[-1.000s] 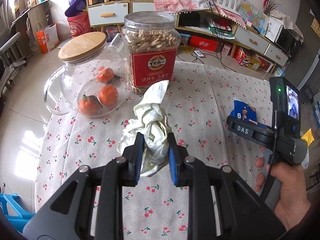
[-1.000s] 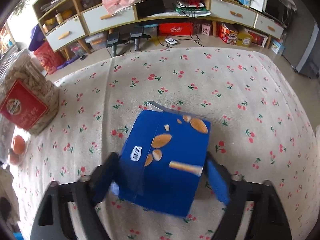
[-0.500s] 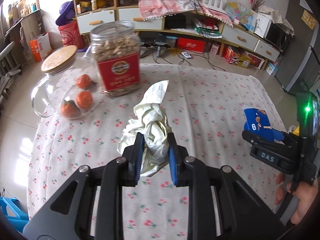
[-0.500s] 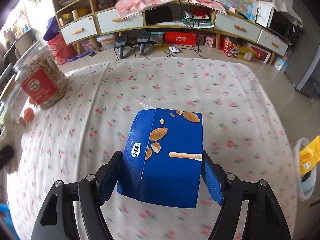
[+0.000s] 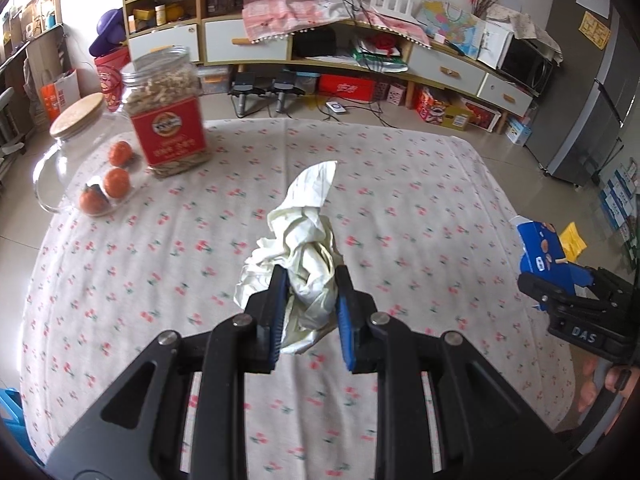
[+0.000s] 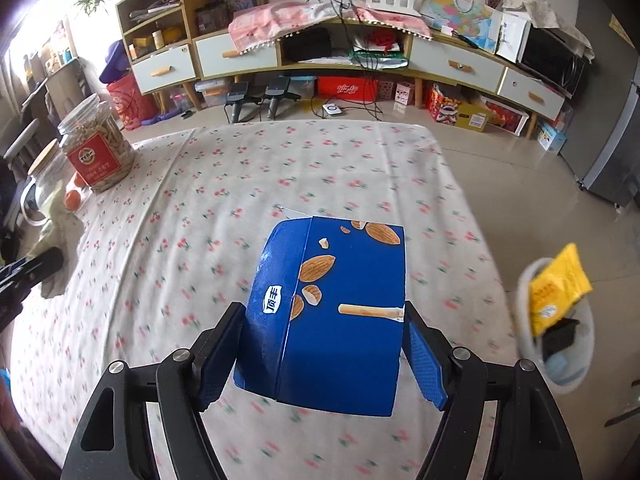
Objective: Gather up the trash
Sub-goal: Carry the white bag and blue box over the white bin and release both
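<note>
A crumpled cream wrapper (image 5: 306, 256) is clamped between the blue pads of the left tool (image 5: 310, 304), its loose end standing up toward 12 o'clock and its lower folds hanging below the pads. It is held above the worktop (image 5: 160, 248), which is covered in a white cloth printed with small red cherries.

A blue snack box (image 6: 328, 312), printed with almonds and a biscuit stick, sits clamped between the fingers of the right tool (image 6: 324, 356), one blue pad pressed to each side. It is also raised over the cherry cloth, near the worktop's edge at 3 o'clock. In the left wrist view the same box (image 5: 540, 248) and the right tool (image 5: 560, 292) show at 3 o'clock, with part of a hand (image 5: 600, 376) below them.

On the floor at 3 o'clock of the box in the right wrist view stands a pale bin (image 6: 560, 360) with a yellow packet (image 6: 556, 288) sticking out of its top.

At 10 o'clock on the worktop stands a clear jar with a red label (image 5: 170, 124), filled with pale sticks. Just beside it at its 9 o'clock is a glass jug with a wooden lid (image 5: 76, 160), holding small oranges (image 5: 116, 180).

Beyond the worktop at 12 o'clock runs a low cabinet (image 6: 360, 56) with white drawers and cluttered shelves.
</note>
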A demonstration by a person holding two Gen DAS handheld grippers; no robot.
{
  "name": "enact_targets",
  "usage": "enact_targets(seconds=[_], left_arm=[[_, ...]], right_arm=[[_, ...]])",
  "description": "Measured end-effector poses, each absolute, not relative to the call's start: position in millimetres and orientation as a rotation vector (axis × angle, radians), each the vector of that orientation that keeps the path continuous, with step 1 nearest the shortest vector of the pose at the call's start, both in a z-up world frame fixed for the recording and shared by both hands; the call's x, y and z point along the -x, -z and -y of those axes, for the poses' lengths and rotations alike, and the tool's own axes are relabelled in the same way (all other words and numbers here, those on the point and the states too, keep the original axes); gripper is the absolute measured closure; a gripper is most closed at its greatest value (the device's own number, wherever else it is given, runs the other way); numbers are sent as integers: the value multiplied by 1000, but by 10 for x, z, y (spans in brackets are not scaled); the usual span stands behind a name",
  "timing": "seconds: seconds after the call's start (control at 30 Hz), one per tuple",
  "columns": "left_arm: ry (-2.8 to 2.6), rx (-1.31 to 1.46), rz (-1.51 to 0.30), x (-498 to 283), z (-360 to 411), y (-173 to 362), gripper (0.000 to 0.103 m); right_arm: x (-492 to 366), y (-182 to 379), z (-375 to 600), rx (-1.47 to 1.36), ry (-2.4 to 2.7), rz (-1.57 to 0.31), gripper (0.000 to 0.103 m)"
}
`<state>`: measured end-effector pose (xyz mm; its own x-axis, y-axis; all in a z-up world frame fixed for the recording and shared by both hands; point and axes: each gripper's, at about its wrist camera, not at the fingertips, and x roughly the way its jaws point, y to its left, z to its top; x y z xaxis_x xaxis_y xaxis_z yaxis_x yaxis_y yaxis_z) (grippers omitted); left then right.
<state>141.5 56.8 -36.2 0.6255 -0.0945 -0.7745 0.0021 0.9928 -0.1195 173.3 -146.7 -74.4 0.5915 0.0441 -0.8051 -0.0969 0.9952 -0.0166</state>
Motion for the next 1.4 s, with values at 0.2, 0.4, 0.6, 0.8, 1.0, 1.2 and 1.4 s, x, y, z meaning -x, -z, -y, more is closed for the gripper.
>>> enact_targets(seconds=[0.2,0.4,0.6,0.8,1.0,1.2,1.4], left_arm=[[95,104,-896,-1363,-213,382,78],[146,67,-898,-1363,238,399,78],[226,39,-912,-1361,780,444,78],[312,-10,-926,-1424,1356,478,78],[411,-62,-931,-1434,1989,511,78],[522,-117,-920,-1387,2572,474,78],[669,-236,-881,-1355,3167,399,77]], right_arm=[[-1501,625,1894,56,-72,-897,26],[-1314,552,2344,58,-60,-844,26],[-1188,511,2835,66,-34,-804,26],[-1089,501,3497,6,19,-791,26],[-990,549,4170,-88,81,-793,26],[-907,653,4603,-165,125,-802,26],[-799,705,4885,-203,157,-803,26]])
